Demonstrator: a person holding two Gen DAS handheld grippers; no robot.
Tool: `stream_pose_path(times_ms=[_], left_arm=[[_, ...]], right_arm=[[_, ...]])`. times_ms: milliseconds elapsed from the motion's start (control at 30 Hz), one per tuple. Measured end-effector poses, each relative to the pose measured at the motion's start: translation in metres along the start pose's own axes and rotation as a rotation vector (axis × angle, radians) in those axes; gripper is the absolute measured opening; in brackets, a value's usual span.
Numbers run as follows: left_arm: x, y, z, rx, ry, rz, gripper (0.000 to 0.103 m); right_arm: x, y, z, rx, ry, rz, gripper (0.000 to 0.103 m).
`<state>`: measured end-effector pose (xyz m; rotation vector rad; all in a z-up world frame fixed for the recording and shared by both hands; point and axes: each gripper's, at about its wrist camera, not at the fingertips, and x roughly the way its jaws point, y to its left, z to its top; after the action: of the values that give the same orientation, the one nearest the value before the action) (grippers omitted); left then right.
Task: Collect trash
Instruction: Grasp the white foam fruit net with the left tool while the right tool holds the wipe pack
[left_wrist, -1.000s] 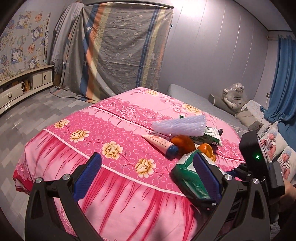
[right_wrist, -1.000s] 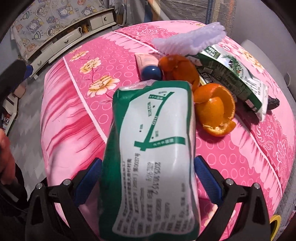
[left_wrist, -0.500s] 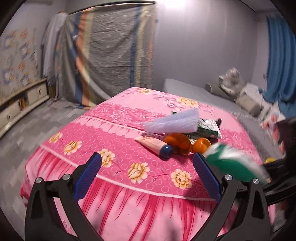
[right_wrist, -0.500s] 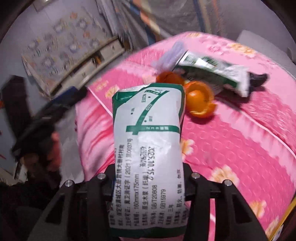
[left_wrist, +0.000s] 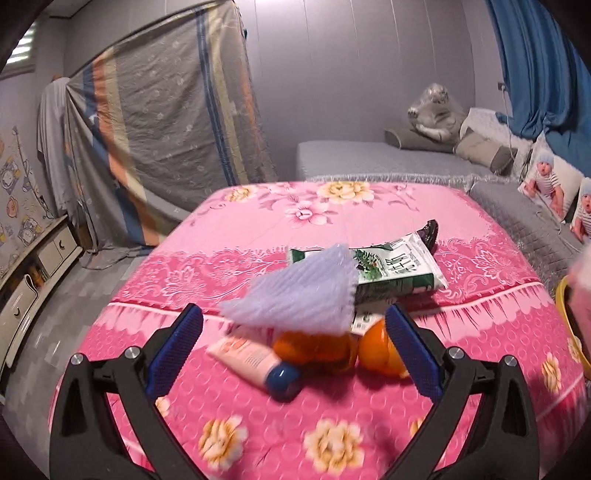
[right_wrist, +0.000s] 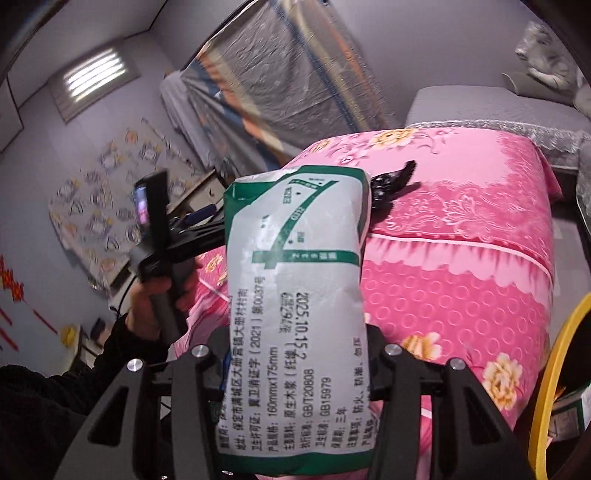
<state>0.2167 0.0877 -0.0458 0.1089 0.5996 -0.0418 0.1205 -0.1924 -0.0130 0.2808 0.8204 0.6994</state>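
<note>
Left wrist view. The left gripper (left_wrist: 293, 338) is seen at the bottom of the frame with its blue-padded fingers (left_wrist: 175, 347) spread wide and nothing between them. On the pink floral bedspread (left_wrist: 258, 229), at centre frame, a heap of trash is shown: a pink tube with a blue cap (left_wrist: 255, 360) at lower left of the heap, orange peel (left_wrist: 382, 352) just beside it to the right, a white foam net sleeve (left_wrist: 299, 297) lying over the peel, and a green-and-white wrapper (left_wrist: 399, 267) at upper right, partly under the sleeve. A dark wrapper (left_wrist: 428, 230) is seen behind it. A yellow bin rim (left_wrist: 565, 325) is cut off at the right edge.

Right wrist view. At left of frame, the person's left hand (right_wrist: 155, 299) is seen holding the other gripper's handle. At centre, a green-and-white tissue pack (right_wrist: 295, 306) is clamped upright by the right gripper (right_wrist: 295, 369), whose fingers are pressed against both sides of the pack; it is held above the bedspread. The dark wrapper is visible behind the pack's top right corner. The yellow bin rim is shown at lower right.
</note>
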Motion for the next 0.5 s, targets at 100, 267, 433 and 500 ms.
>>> stream_pose_path(times_ms=[100, 267, 433, 500], left_arm=[[0.021, -0.006, 0.008, -0.003, 0.047, -0.032, 0.094], [0.049, -0.006, 0.014, -0.006, 0.094, 0.009, 0.094], [0.059, 0.001, 0.012, -0.032, 0.140, 0.006, 0.044], [0.060, 0.006, 0.009, -0.038, 0.154, 0.009, 0.025]], right_arm=[[0.000, -0.009, 0.000, 0.025, -0.012, 0.002, 0.046], [-0.006, -0.018, -0.006, 0.052, -0.020, 0.009, 0.046], [-0.008, -0.023, -0.011, 0.078, -0.022, 0.007, 0.046], [-0.008, -0.024, -0.011, 0.084, -0.024, 0.007, 0.046]])
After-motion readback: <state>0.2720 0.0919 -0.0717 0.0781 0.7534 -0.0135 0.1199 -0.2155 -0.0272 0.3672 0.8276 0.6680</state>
